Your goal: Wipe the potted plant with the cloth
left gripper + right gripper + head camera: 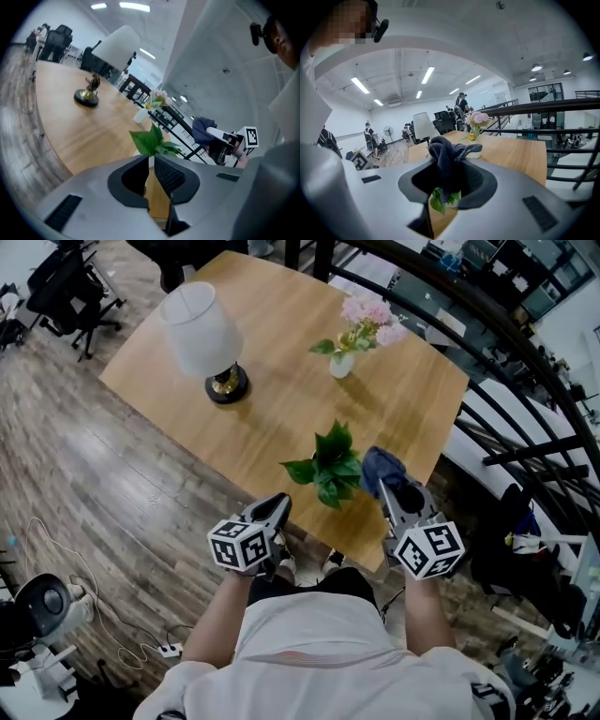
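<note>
While the potted plant [330, 468] stands at the bench's [281, 390] near edge, the right gripper [386, 487], just right of it, pinches the dark cloth [381, 468]; the left gripper [275, 509], near-left, is pressed together.

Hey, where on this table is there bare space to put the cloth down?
The widest bare wood lies between the lamp and the potted plant. Another free patch sits right of the flower vase, toward the right edge of the table. The near edge is crowded: potted plant, cloth, left tongs and right tongs.
</note>
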A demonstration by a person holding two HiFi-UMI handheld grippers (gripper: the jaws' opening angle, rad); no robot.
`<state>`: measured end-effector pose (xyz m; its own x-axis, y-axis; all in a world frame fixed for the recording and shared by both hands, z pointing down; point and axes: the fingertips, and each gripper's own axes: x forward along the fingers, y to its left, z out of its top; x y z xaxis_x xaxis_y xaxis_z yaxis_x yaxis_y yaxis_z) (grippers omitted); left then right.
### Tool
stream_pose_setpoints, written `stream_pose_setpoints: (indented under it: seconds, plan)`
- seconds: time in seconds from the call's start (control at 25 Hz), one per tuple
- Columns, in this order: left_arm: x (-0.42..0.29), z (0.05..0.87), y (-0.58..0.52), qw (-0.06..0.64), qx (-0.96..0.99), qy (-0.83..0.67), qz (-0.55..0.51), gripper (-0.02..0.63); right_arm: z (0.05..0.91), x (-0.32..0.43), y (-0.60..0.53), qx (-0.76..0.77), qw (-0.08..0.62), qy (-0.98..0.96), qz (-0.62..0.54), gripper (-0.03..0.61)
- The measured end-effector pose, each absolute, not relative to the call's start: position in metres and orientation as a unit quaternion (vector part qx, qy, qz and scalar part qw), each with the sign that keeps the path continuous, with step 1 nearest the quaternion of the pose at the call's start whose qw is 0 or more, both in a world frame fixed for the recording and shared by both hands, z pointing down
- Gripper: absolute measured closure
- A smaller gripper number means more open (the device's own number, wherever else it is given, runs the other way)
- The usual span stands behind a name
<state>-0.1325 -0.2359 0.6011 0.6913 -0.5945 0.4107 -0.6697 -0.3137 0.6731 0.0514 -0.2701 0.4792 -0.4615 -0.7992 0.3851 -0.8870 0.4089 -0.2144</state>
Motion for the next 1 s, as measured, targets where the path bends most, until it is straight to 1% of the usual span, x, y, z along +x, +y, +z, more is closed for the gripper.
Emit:
stream_pose_setpoints:
  seconds: [0.08,0.12,0.16,0.24,0.48,0.76,1.0]
  plan:
    - [-0.118,0.628,-0.232,0.479,0.792,-0.375,0.049,0.591,0.486,0.056,-0.268,0.503,0.115,-0.832,0.205,0.431]
    - [-0.111,0.640,-0.231,0.494,0.786,-0.369,0.051,0.570,0.489,0.058,-0.267,0.502,0.116,-0.831,0.210,0.431]
    - [-0.106,0.649,-0.231,0.506,0.780,-0.364,0.051,0.533,0.492,0.060,-0.266,0.501,0.118,-0.831,0.214,0.431]
    - [-0.097,0.661,-0.238,0.528,0.769,-0.358,0.040,0.508,0.498,0.063,-0.266,0.498,0.121,-0.830,0.219,0.431]
    - [-0.081,0.665,-0.267,0.574,0.745,-0.340,-0.010,0.508,0.511,0.067,-0.263,0.495,0.132,-0.827,0.233,0.431]
    - [-0.070,0.652,-0.281,0.584,0.743,-0.325,-0.042,0.508,0.528,0.056,-0.254,0.480,0.140,-0.828,0.256,0.431]
    - [-0.075,0.648,-0.286,0.592,0.735,-0.325,-0.058,0.508,0.542,0.050,-0.250,0.472,0.149,-0.826,0.270,0.431]
